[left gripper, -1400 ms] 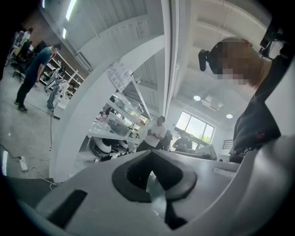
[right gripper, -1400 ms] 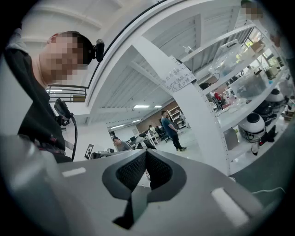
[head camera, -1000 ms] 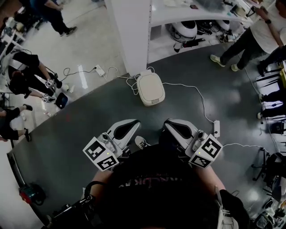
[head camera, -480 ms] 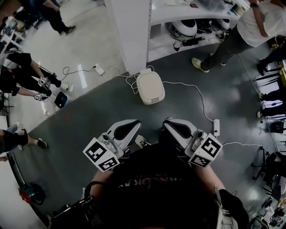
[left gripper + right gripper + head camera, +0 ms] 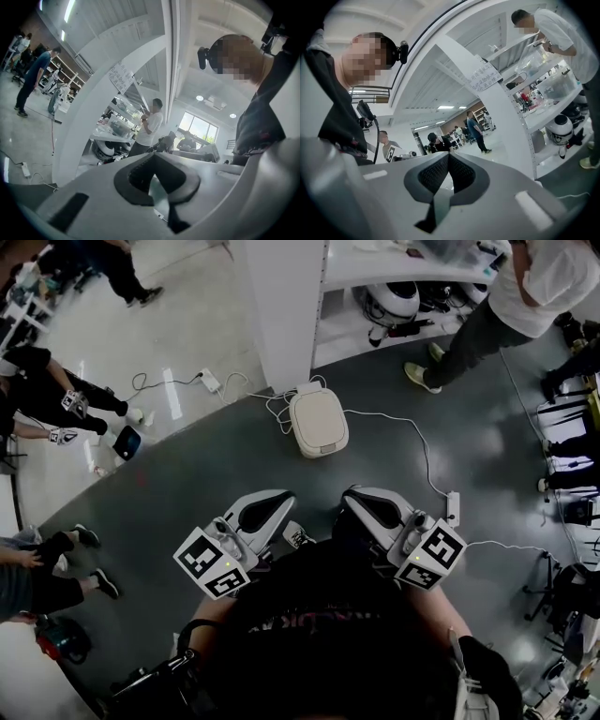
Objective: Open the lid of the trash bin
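Observation:
The trash bin (image 5: 318, 423) is a white, rounded-square bin with its lid down, standing on the dark floor at the foot of a white pillar. In the head view my left gripper (image 5: 279, 497) and right gripper (image 5: 353, 495) are held side by side close to my body, well short of the bin and pointing toward it. In the left gripper view the left gripper (image 5: 152, 160) has its dark pads meeting with nothing between them. In the right gripper view the right gripper (image 5: 448, 157) is shut and empty too. Neither gripper view shows the bin.
A white pillar (image 5: 281, 306) rises just behind the bin. A white cable runs from the bin to a power strip (image 5: 454, 508) at right. A person (image 5: 506, 306) stands at the shelves at top right. Other people sit and stand along the left edge.
Both grippers kept still. The person at top right stepped leftward toward the shelves, and the people at the left edge shifted about.

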`<state>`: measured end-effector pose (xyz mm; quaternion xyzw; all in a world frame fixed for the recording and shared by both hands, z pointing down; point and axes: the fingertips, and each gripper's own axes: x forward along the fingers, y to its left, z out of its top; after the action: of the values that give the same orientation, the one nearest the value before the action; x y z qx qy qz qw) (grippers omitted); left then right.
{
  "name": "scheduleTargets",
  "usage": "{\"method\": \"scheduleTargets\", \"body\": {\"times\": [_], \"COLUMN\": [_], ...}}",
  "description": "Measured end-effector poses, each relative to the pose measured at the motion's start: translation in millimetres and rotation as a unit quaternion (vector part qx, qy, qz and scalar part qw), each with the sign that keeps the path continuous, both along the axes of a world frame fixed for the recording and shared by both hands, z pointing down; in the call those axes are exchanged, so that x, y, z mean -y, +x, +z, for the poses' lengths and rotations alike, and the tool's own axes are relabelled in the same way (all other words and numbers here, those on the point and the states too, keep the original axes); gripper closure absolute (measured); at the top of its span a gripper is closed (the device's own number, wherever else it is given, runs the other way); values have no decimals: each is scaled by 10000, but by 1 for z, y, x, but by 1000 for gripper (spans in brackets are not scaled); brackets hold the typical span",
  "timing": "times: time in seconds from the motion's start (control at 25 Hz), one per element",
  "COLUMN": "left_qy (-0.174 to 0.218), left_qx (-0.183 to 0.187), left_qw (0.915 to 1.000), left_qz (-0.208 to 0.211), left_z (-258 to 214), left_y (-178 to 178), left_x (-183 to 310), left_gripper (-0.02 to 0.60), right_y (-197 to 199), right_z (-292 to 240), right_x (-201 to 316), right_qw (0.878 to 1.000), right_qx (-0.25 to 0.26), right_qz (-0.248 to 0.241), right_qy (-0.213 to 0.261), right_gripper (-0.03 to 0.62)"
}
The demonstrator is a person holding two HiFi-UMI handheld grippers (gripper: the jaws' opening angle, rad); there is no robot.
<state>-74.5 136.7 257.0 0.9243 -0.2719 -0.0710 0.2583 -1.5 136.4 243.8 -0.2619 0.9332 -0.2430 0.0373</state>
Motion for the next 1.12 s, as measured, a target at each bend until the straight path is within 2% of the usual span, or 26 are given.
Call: {"method": "scheduleTargets", "body": {"times": [0.28, 0.68, 1.0, 1.12], "left_qy": [21, 237, 89, 3], "left_qx": [61, 557, 598, 655], "left_qw": [10000, 9982, 9981, 9976], "left_qz": [-54, -32, -91, -214], "left_z": [1, 9, 20, 25], "left_y": [-5, -9, 0, 4], "left_x": [-1, -13, -8, -2], "left_gripper": [580, 580, 580, 580], "right_y": [-3, -2, 23, 33], "right_z": [0, 7, 24, 43], "right_x": [2, 2, 24, 40], "right_qw": [10000, 9998, 9989, 9980], "right_qx": [1, -117, -302, -515], "right_qz": [13, 146, 322, 317], "right_qy": [-23, -32, -142, -194], "right_gripper": [588, 586, 586, 586]}}
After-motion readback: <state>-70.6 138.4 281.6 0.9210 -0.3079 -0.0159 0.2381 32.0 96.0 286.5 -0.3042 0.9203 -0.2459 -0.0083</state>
